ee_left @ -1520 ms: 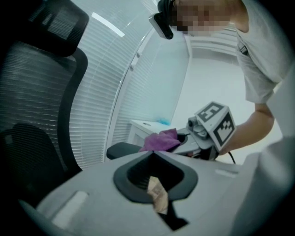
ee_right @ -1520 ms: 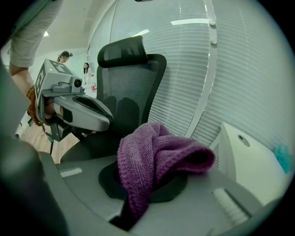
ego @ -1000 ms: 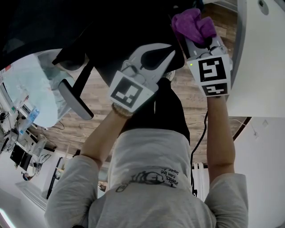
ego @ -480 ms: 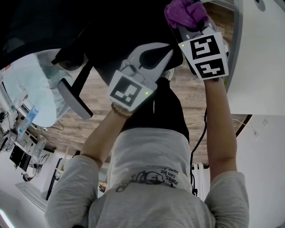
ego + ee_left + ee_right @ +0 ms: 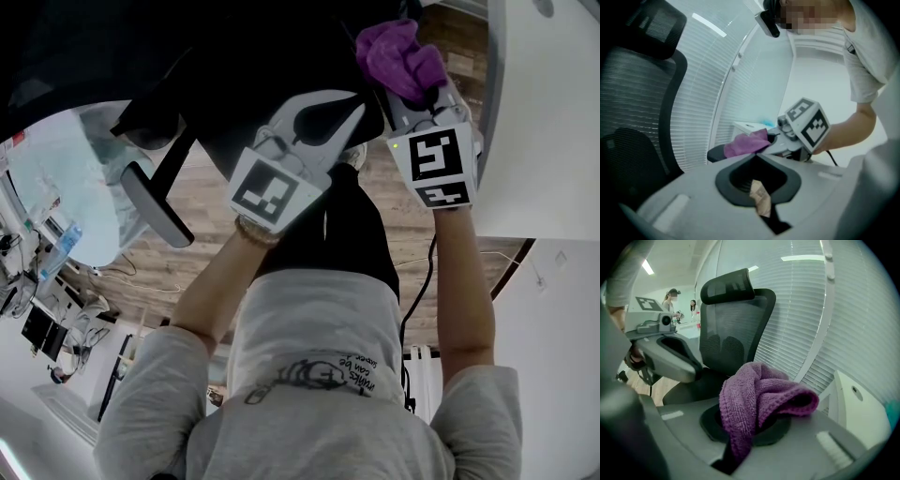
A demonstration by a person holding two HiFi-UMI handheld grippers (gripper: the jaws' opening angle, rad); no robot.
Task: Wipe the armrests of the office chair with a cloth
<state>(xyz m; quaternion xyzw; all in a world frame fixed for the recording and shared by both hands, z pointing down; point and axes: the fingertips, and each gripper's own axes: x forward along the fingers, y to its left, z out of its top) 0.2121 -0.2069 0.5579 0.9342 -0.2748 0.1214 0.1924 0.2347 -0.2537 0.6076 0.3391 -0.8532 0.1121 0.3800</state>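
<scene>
White blinds (image 5: pixel 862 324), wood floor (image 5: pixel 141 267), white desk (image 5: pixel 553 122)

We're looking down on a pale wood-plank floor (image 5: pixel 398 211), with a thin black cable (image 5: pixel 418 284) trailing across it. At the right edge sits a smooth white tabletop (image 5: pixel 553 122). Beyond, white slatted window blinds (image 5: pixel 843 310) run floor to ceiling along a curving wall, and 1 bright ceiling strip light (image 5: pixel 647 266) glows overhead.

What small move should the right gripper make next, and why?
Probably slide the purple cloth along the black armrest. The right gripper is shut on the cloth, which in the left gripper view lies against that armrest, whose visible end shows bare beside it. The left gripper, shut on a tan scrap, hangs clear.
</scene>
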